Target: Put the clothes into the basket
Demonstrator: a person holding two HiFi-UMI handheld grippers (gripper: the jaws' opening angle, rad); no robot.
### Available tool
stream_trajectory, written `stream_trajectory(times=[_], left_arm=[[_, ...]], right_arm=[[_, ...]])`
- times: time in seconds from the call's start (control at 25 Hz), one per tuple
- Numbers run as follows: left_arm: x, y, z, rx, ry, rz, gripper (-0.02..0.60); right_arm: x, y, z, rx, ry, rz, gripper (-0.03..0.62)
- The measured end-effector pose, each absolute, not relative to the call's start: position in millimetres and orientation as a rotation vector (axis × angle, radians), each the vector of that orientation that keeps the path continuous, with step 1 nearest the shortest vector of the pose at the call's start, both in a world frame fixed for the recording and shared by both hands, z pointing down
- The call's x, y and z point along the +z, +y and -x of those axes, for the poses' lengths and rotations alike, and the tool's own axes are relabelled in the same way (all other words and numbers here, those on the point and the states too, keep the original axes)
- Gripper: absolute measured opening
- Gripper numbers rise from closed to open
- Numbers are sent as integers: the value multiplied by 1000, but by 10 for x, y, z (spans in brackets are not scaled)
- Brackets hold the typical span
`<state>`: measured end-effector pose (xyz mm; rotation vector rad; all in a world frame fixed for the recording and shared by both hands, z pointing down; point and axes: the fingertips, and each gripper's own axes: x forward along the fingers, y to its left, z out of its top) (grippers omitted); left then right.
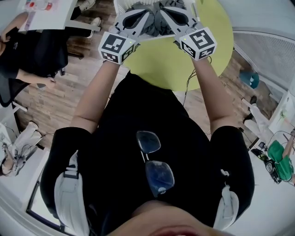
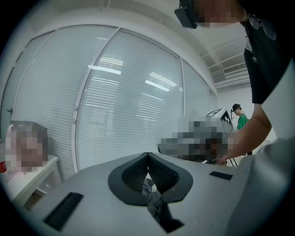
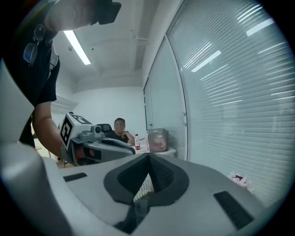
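In the head view my two grippers are held up side by side above a white mesh basket (image 1: 120, 5). A grey garment (image 1: 155, 26) bunches between their tips. My left gripper (image 1: 146, 14) is shut, and its own view shows its jaws (image 2: 147, 159) pinching a fold of the grey garment (image 2: 154, 198). My right gripper (image 1: 162, 10) is shut too (image 3: 148, 159). A dark strip of cloth (image 3: 135, 211) hangs under its jaws, and the white mesh of the basket (image 3: 145, 186) shows behind them. Most of the garment is hidden by the grippers.
A round yellow-green surface (image 1: 184, 64) lies under the basket, on a wooden floor. A seated person (image 1: 27, 50) is at the left beside a white table. Another person in green (image 1: 281, 161) is at the right. Window blinds (image 2: 124, 101) fill the wall ahead.
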<state>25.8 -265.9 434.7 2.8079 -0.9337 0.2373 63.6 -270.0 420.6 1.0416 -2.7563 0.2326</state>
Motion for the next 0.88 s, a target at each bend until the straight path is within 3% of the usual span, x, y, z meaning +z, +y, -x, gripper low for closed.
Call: stream_trajectory(times=[0.88], left_arm=[[3931,-2120,-507,181,-896,-2906,11]], right_arm=[[3778,-2061,-919,164,-2790,-1192,24]])
